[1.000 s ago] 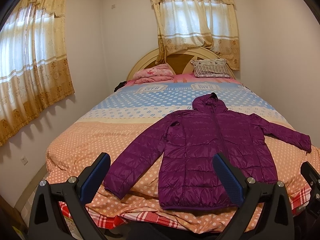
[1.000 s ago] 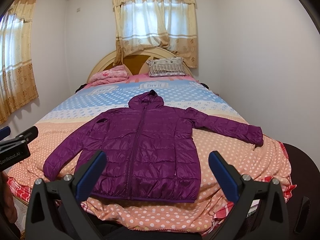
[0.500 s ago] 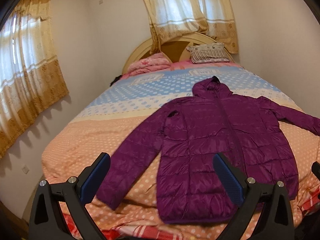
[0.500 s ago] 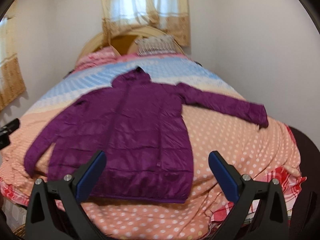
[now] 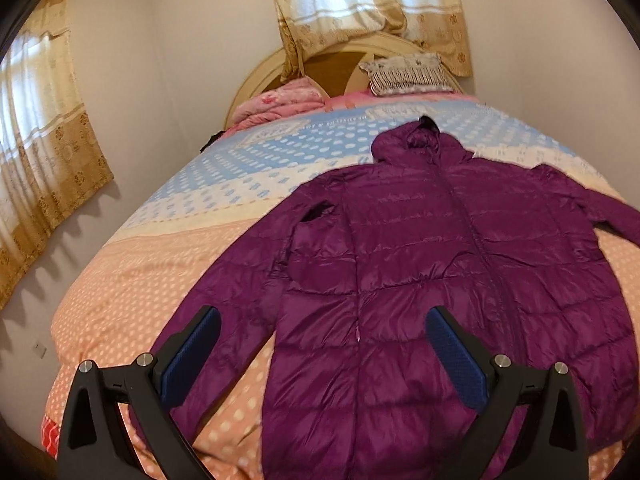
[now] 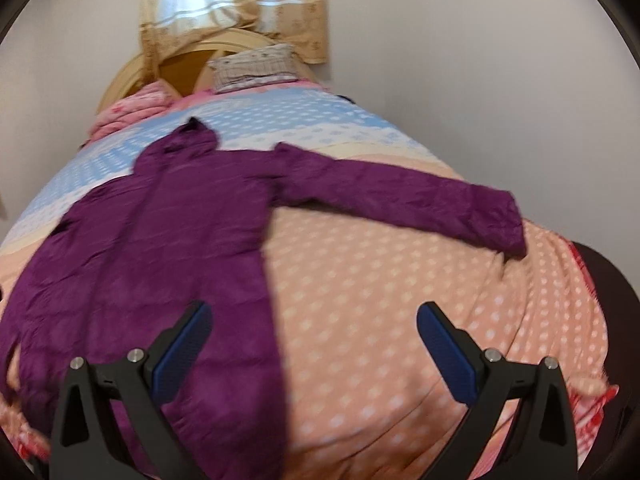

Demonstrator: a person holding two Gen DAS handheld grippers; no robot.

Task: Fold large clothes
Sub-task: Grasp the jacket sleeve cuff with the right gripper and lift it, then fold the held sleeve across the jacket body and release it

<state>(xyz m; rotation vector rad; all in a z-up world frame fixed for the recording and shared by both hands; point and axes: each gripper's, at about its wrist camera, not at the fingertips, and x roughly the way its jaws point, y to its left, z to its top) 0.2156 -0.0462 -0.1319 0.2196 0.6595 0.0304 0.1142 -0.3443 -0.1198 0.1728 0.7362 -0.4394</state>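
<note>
A purple hooded puffer jacket (image 5: 420, 264) lies flat and face up on the bed, zipped, sleeves spread out, hood toward the headboard. My left gripper (image 5: 322, 354) is open and empty, above the jacket's lower left side near its left sleeve. In the right wrist view the jacket (image 6: 160, 248) fills the left half, and its right sleeve (image 6: 400, 196) stretches out to the right. My right gripper (image 6: 314, 342) is open and empty, above the jacket's lower right edge and the bare bedspread beside it.
The bed has a polka-dot bedspread (image 5: 132, 280), orange near me and blue farther off. Pillows (image 5: 404, 74) and a pink folded blanket (image 5: 280, 104) lie by the wooden headboard. Curtained windows are on the left and back walls. A white wall (image 6: 500, 80) runs along the bed's right side.
Both grippers have moved forward and down over the bed, so the jacket looks larger and nearer. The right gripper has also swung toward the jacket's right side. Both stay open.
</note>
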